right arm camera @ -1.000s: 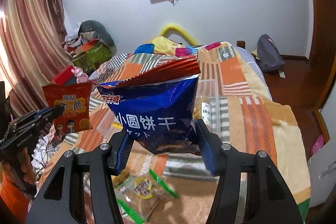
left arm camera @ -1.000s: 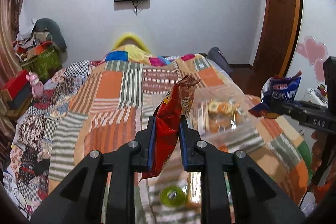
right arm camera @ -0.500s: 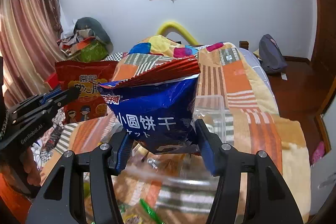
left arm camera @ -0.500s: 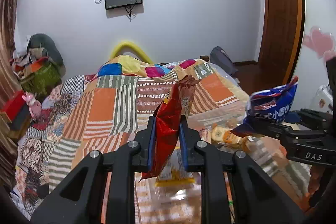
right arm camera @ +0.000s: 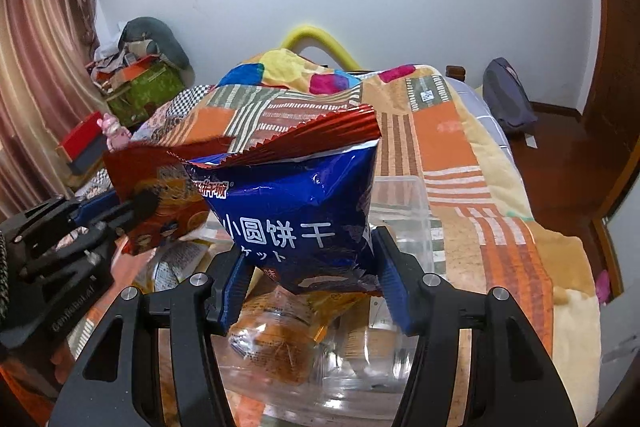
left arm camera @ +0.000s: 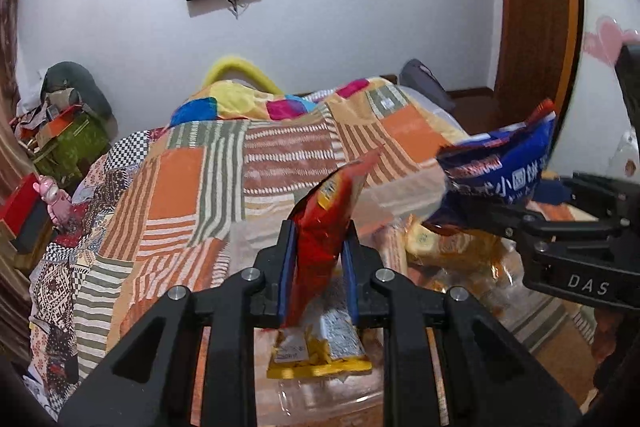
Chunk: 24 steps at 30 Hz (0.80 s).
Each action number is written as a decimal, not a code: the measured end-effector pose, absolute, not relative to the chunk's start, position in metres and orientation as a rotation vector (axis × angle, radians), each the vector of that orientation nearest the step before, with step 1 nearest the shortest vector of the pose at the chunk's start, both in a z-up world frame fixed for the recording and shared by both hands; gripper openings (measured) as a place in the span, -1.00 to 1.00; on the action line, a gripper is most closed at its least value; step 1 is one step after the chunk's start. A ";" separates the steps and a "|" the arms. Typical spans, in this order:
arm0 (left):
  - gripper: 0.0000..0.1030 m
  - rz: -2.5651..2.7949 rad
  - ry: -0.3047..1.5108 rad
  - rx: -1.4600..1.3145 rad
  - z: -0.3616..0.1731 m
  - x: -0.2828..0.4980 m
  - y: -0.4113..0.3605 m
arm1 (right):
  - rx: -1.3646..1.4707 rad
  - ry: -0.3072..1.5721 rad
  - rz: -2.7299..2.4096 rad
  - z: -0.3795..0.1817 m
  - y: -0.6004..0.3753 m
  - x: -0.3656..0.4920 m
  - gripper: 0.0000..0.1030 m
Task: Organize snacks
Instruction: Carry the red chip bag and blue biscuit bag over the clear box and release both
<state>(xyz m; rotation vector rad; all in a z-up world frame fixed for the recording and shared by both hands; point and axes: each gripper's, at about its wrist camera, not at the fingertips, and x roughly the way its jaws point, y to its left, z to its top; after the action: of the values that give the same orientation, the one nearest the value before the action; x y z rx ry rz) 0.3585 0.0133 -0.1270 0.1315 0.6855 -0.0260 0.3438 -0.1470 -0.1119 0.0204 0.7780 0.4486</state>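
Two bags held aloft above clear bin (right arm camera: 400,195) on quilted bed (left arm camera: 192,187). Left gripper (left arm camera: 318,267) closed narrow on red bag (left arm camera: 324,227), pinched edge-on near its lower half, top seal leaning away over bin. Right gripper (right arm camera: 312,291) set wide but bearing on both flanks of blue bag (right arm camera: 296,211), gripped low across its puffed body, crimped red seal uppermost. Seen from left wrist view, blue bag (left arm camera: 500,179) just right of red bag and above bin; seen from right wrist view, red bag (right arm camera: 160,199) just left of blue bag, the two touching or nearly so, cannot tell which. Handling judgement: both light, air-filled foil pouches, soft and crackly, slick surface, contents likely brittle; gentle squeeze only. Best hold likely at flat crimped seal or lower corner, not across puffed middle, where pads may slide or crush. Count: red bag, one; blue bag, one; bin, one; small wrapped snacks (right arm camera: 272,343) already inside bin, several, at least three distinguishable through blurred plastic, exact number not readable. Yellow packet (left arm camera: 316,351) directly below red bag, one.
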 end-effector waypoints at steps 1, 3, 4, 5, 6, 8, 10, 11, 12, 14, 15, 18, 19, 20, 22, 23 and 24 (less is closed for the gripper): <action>-0.54 -0.034 0.694 0.136 -0.129 0.357 0.011 | 0.011 0.781 0.456 -0.111 -0.146 0.343 0.08; -0.39 -0.063 0.718 0.129 -0.132 0.356 0.010 | -0.006 0.786 0.462 -0.111 -0.145 0.339 0.10; -0.34 -0.074 0.725 0.124 -0.132 0.354 0.010 | -0.014 0.792 0.464 -0.111 -0.144 0.338 0.12; -0.20 -0.087 0.733 0.119 -0.132 0.351 0.010 | -0.018 0.800 0.468 -0.110 -0.145 0.335 0.20; -0.12 -0.097 0.735 0.114 -0.132 0.348 0.009 | -0.017 0.805 0.470 -0.111 -0.146 0.335 0.29; -0.08 -0.119 0.732 0.107 -0.130 0.340 0.008 | -0.019 0.811 0.472 -0.110 -0.149 0.329 0.35; -0.05 -0.135 0.726 0.119 -0.125 0.330 0.005 | -0.021 0.808 0.474 -0.109 -0.153 0.325 0.35; -0.04 -0.138 0.722 0.122 -0.123 0.326 0.005 | -0.022 0.809 0.477 -0.108 -0.154 0.323 0.35; -0.03 -0.143 0.717 0.124 -0.120 0.321 0.004 | -0.021 0.807 0.480 -0.106 -0.158 0.318 0.35; 0.00 -0.153 0.711 0.115 -0.113 0.312 0.005 | -0.017 0.804 0.481 -0.104 -0.160 0.313 0.35; 0.01 -0.156 0.709 0.106 -0.110 0.307 0.006 | -0.016 0.799 0.483 -0.101 -0.162 0.308 0.35; 0.02 -0.157 0.704 0.077 -0.101 0.296 0.012 | -0.012 0.786 0.492 -0.094 -0.166 0.296 0.35; 0.03 -0.157 0.703 0.066 -0.098 0.292 0.015 | -0.008 0.782 0.497 -0.091 -0.167 0.292 0.35; 0.05 -0.156 0.702 0.051 -0.095 0.286 0.018 | -0.003 0.777 0.501 -0.089 -0.168 0.287 0.35; 0.09 -0.150 0.701 0.030 -0.091 0.278 0.026 | 0.010 0.773 0.512 -0.085 -0.170 0.280 0.38; 0.11 -0.147 0.703 0.023 -0.091 0.274 0.028 | 0.017 0.774 0.520 -0.084 -0.170 0.278 0.39; 0.12 -0.144 0.706 0.020 -0.091 0.270 0.031 | 0.025 0.776 0.527 -0.084 -0.170 0.274 0.40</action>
<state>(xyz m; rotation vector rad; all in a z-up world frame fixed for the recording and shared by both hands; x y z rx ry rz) 0.2698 0.0315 -0.0908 0.0199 0.7056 -0.1438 0.2745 -0.1702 -0.0835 0.0253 0.7758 0.5267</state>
